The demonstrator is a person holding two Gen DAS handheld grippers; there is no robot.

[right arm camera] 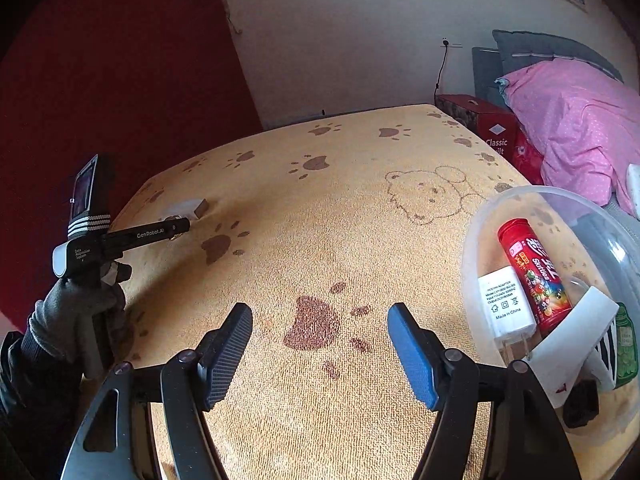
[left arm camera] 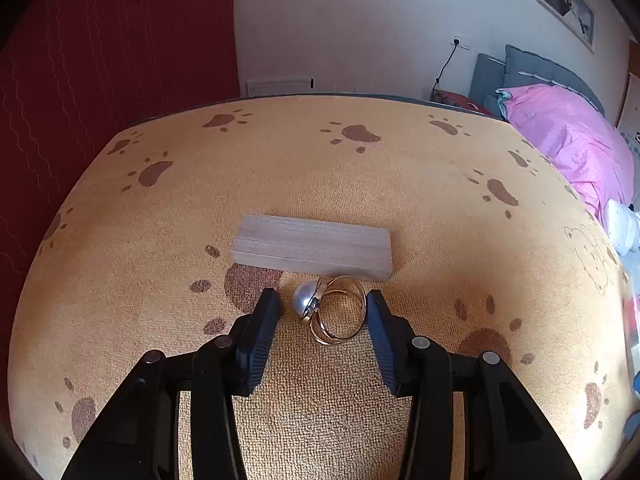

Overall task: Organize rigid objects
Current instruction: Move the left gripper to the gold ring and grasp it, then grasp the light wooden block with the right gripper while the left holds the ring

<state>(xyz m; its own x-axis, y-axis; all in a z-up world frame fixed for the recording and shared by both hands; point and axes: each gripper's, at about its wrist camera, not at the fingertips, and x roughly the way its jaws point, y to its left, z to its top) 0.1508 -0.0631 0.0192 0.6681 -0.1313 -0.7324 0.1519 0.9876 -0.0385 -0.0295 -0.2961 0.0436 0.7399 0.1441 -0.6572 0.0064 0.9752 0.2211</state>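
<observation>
Left tongs point(left arm camera: 324, 312) sit low over the surface point(left arm camera: 400, 184), released, with the two pads spread on either side of a gold ring point(left arm camera: 340, 314). Neither pad is seen pressing the ring; the right pad point(left arm camera: 378, 316) stands just beside the band, possibly touching it, and the left pad point(left arm camera: 266, 312) stands just beside the pearl point(left arm camera: 303, 301), with a narrow gap visible. The ring lies on its side on the yellow paw-print cloth, pearl pointing to the left. A pale wooden block point(left arm camera: 312, 246) lies flat just beyond the ring, its long side running across the view; the ring's far edge is at or under the block's near edge.

Right tongs point(right arm camera: 320, 324) are released, holding nothing, pads wide apart over bare cloth with a brown paw print between them. To their right a clear plastic bowl point(right arm camera: 480, 216) rests on the surface. Inside it lie a red Skittles tube point(right arm camera: 532, 276), a white power adapter point(right arm camera: 504, 304) touching the tube's left side, and a white flat piece point(right arm camera: 576, 328) leaning across the tube's lower end. A small dark item at the bowl's near edge is too unclear to identify.

From the right wrist view, the left device point(right arm camera: 132, 236) appears at far left, gripped by a gloved hand point(right arm camera: 72, 312), reaching toward the block.
</observation>
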